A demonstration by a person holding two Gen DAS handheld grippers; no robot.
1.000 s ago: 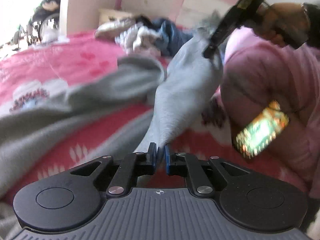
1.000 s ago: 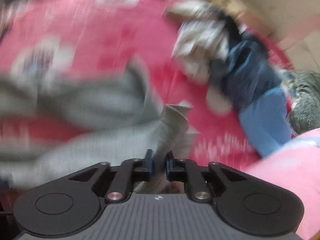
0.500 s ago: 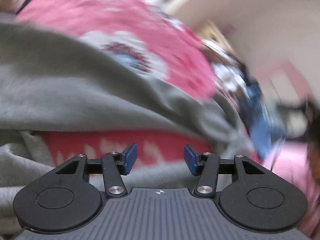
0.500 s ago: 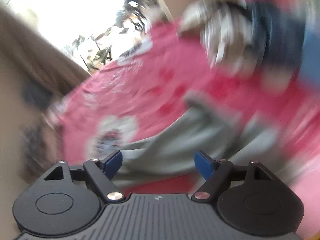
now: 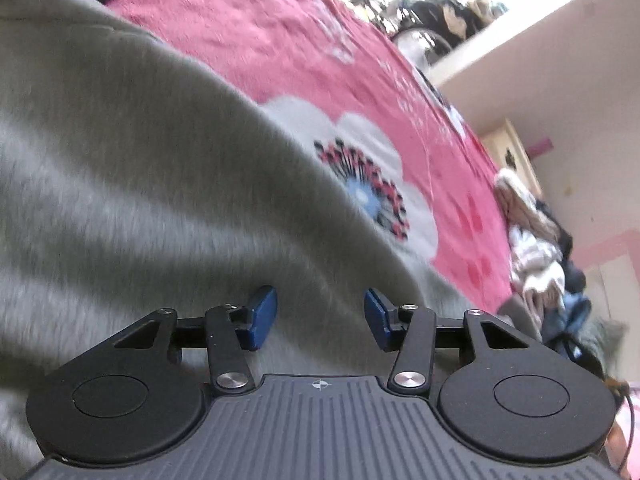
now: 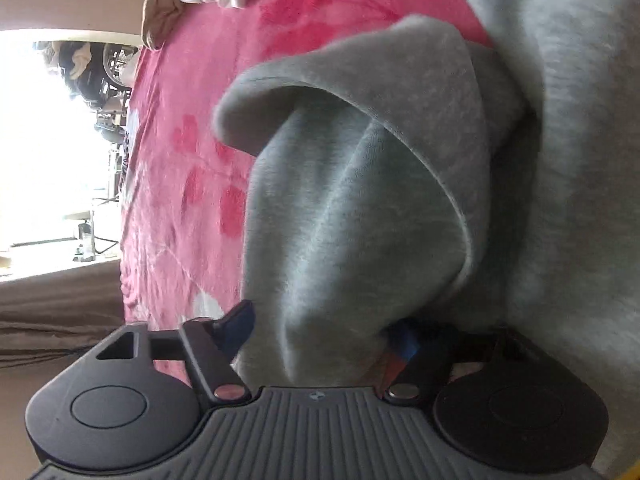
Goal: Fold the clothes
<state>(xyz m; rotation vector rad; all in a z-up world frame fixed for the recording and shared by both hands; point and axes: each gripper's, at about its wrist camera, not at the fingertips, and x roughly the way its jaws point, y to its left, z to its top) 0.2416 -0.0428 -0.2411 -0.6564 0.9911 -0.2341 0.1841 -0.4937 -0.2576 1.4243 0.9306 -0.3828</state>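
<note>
No readable text, labels, brands or numbers in either view

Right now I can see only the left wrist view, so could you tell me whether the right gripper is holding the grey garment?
Observer: No. The right gripper is open, with a fold of the grey garment lying between its fingers.
Operator: Are both pads clear of the cloth?
Observer: One blue pad is in the open; the other is partly under the fabric.
Operator: Thank you. Is any edge near it?
Observer: Yes, a hemmed flap curls over just ahead, beside bare pink blanket.
</note>
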